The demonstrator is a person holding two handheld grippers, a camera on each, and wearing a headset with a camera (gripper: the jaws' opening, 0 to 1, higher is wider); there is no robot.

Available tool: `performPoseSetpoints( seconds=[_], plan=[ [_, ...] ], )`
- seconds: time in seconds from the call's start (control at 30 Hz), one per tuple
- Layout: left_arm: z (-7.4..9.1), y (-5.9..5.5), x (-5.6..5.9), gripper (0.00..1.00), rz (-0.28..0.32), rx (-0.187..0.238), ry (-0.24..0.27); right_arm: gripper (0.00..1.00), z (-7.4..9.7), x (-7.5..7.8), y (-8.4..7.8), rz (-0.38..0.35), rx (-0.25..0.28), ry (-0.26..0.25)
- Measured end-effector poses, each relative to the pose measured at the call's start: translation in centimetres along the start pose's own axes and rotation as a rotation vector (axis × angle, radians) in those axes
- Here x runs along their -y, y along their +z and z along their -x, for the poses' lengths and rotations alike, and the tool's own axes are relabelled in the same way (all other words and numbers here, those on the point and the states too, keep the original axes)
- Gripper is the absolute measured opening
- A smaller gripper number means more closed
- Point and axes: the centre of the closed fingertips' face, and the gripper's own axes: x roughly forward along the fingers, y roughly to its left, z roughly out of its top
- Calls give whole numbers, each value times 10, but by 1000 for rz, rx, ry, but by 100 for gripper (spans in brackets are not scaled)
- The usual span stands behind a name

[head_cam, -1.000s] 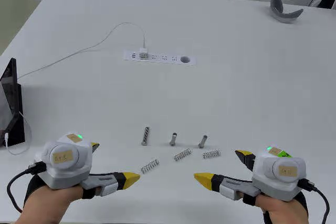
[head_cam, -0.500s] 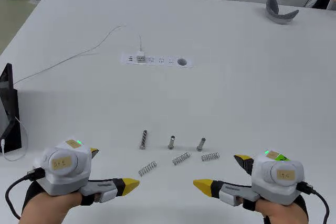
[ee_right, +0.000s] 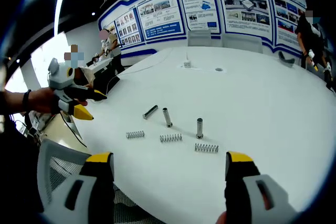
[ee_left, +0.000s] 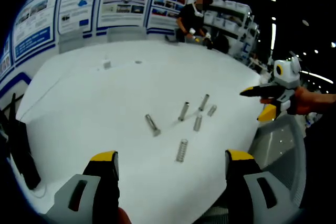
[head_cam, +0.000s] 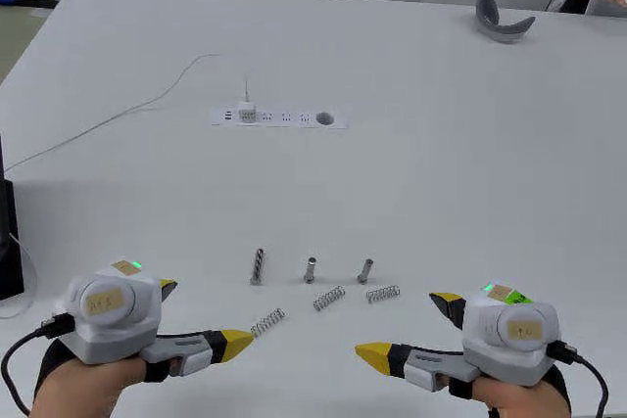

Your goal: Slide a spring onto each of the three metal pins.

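At the near edge of a white table [head_cam: 441, 193], two grippers are being held low, one in each of a person's hands. The left gripper [head_cam: 201, 315] is being held with its yellow-tipped jaws spread wide and nothing between them. The right gripper [head_cam: 409, 328] is likewise being held spread and empty.

Just beyond the jaws, three small springs are lying flat in a row. The left spring [head_cam: 266, 321] is lying just beside the inner tip of the left gripper, so that gripper is judged the nearer one for it. In the left gripper view, this spring [ee_left: 181, 150] is being seen between the two jaws of the left gripper [ee_left: 172, 156]. Its long axis is running almost straight away along them, so a closing of the jaws would be crossing its coils. The middle spring [head_cam: 329, 298] and the right spring [head_cam: 382, 293] are lying further right, the latter nearer the right gripper. In the right gripper view, that spring [ee_right: 206, 148] is lying crosswise, ahead of the right gripper [ee_right: 169, 157].

Just behind the springs, three metal pins are being shown in a row, all bare. The left pin [head_cam: 258, 266] is looking longer and tilted. The middle pin [head_cam: 311, 269] and the right pin [head_cam: 364, 269] are looking nearly upright, though this cannot be told for certain.

Well beyond, a white power strip [head_cam: 269, 117] is lying with a cable [head_cam: 127, 115] trailing left. At the far right edge, a grey curved object [head_cam: 502, 19] is resting.
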Motion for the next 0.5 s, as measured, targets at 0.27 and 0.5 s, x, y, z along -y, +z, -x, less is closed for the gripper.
performPoseSetpoints(
  seconds=[0.27,0.5],
  plan=[
    [-5,4,-3,84,-1,-3,-9,89,5,3,-4,-18,4,-14],
    [-12,9,-6,84,-11,-6,-16,89,8,4,-4,-26,5,-18]
  ],
)
